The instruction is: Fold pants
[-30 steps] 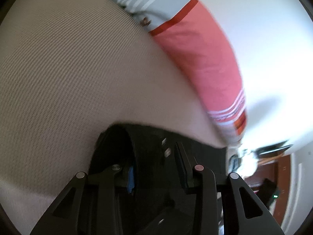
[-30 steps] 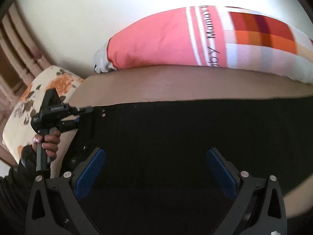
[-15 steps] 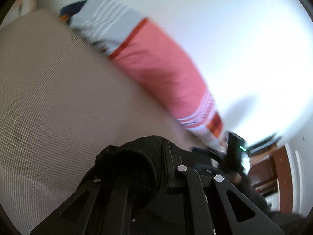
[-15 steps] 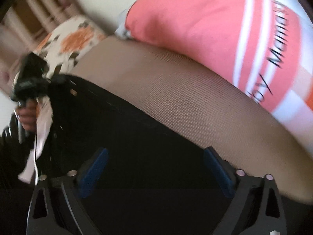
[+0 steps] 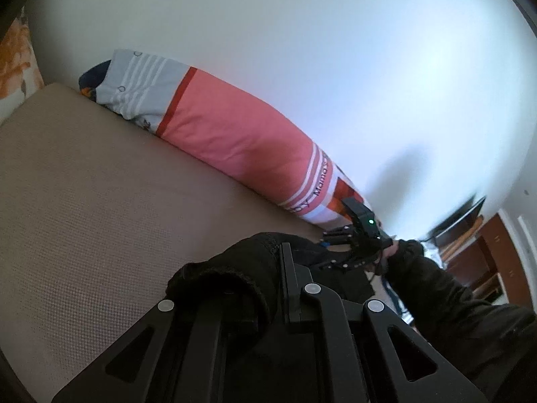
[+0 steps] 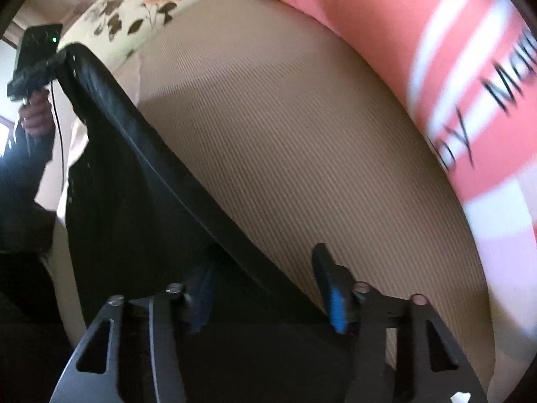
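The black pants (image 6: pixel 134 208) hang stretched between my two grippers above the beige bed surface (image 6: pixel 302 134). My left gripper (image 5: pixel 255 285) is shut on a bunched edge of the pants (image 5: pixel 235 272); it also shows far left in the right wrist view (image 6: pixel 58 60), held up by a hand. My right gripper (image 6: pixel 265 278) has its jaws partly closed around the pants' edge, with a gap still showing between the blue pads (image 6: pixel 335 309); it also shows in the left wrist view (image 5: pixel 339 245).
A long pink and striped pillow (image 5: pixel 241 141) lies along the white wall (image 5: pixel 302 50) at the back of the bed. A floral cushion (image 6: pixel 141 6) sits at the bed's far left. Wooden furniture (image 5: pixel 486 248) stands at the right.
Both grippers have lifted and swung, raising the pants off the bed. The left jaws closed on the fabric. The right jaws narrowed from wide open around the pants' edge.
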{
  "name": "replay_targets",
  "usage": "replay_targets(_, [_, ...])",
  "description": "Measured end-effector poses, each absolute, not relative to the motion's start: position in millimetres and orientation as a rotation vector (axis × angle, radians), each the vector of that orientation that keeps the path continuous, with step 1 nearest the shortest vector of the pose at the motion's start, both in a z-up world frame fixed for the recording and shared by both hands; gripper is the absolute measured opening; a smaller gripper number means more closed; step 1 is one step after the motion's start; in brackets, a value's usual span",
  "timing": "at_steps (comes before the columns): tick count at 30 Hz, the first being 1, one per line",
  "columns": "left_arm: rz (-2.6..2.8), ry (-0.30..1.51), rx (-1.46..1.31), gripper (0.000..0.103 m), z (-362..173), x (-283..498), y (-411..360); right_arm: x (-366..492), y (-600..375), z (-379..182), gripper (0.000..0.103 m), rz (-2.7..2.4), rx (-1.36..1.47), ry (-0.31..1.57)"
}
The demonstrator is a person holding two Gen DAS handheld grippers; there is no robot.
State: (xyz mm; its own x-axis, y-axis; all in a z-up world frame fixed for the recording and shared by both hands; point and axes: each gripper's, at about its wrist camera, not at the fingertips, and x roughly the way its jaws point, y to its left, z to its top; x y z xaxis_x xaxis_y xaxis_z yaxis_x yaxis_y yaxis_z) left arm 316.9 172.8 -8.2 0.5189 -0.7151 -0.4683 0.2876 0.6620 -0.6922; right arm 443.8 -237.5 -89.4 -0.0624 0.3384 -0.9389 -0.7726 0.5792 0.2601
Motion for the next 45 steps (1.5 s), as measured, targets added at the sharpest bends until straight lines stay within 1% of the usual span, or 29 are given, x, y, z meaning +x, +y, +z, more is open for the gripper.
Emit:
replay_targets(1, [-0.636,0.822,-0.588,0.009,-6.8,315.6,171.7,443.1,-241.8,-90.8,0.043,0.939,-0.425,1.345])
replay_targets(3, [-0.62,0.826,-0.579,0.009,-5.7,315.6,168.2,440.2,-249.2,-93.6,0.028,0.904,-0.451,1.345])
replay_targets(4, [-0.614,0.83,-0.573,0.009,-5.3,314.3,167.0,437.3,-251.6,-94.3,0.023,0.886,-0.465,1.333])
replay_targets(5, [-0.605,0.833,-0.564,0.009,-4.8,314.8,164.8,432.8,-253.6,-93.9,0.014,0.868,-0.479,1.315])
replay_targets(8, [-0.582,0.837,-0.558,0.009,-3.9,315.6,162.5,416.7,-255.6,-86.8,0.01,0.779,-0.524,1.22])
replay_targets(12, [-0.553,0.849,-0.538,0.009,-1.7,309.1,162.9,379.4,-254.5,-61.6,0.009,0.621,-0.551,1.056])
replay_targets(15, [-0.564,0.842,-0.505,0.009,4.7,293.6,161.6,344.4,-257.1,-38.5,0.008,0.509,-0.53,0.972])
replay_targets(20, [-0.604,0.831,-0.458,0.01,15.1,248.3,162.8,273.5,-258.2,-6.2,0.008,0.419,-0.544,0.884])
replay_targets(25, [-0.659,0.849,-0.414,0.011,16.6,186.2,167.1,200.4,-259.2,13.7,0.008,0.407,-0.477,0.871])
replay_targets(29, [-0.689,0.914,-0.349,0.014,3.7,142.6,167.9,144.4,-263.5,-1.8,0.007,0.414,-0.445,0.908])
replay_targets(33, [-0.669,1.017,-0.242,0.014,-26.0,103.6,168.0,100.5,-268.4,-27.2,0.006,0.416,-0.393,0.976])
replay_targets(35, [-0.65,1.065,-0.246,0.016,-44.5,93.2,174.4,84.2,-268.2,-44.8,0.006,0.431,-0.353,1.016])
replay_targets(39, [-0.609,1.116,-0.245,0.017,-70.3,82.0,172.3,71.5,-260.7,-81.1,0.006,0.41,-0.344,1.079])
replay_targets(42, [-0.571,1.155,-0.218,0.023,-82.0,79.8,166.3,75.2,-258.9,-98.0,0.006,0.393,-0.328,1.109])
replay_targets(45, [-0.54,1.175,-0.221,0.024,-85.3,76.8,166.4,76.2,-255.3,-110.7,0.006,0.368,-0.333,1.123])
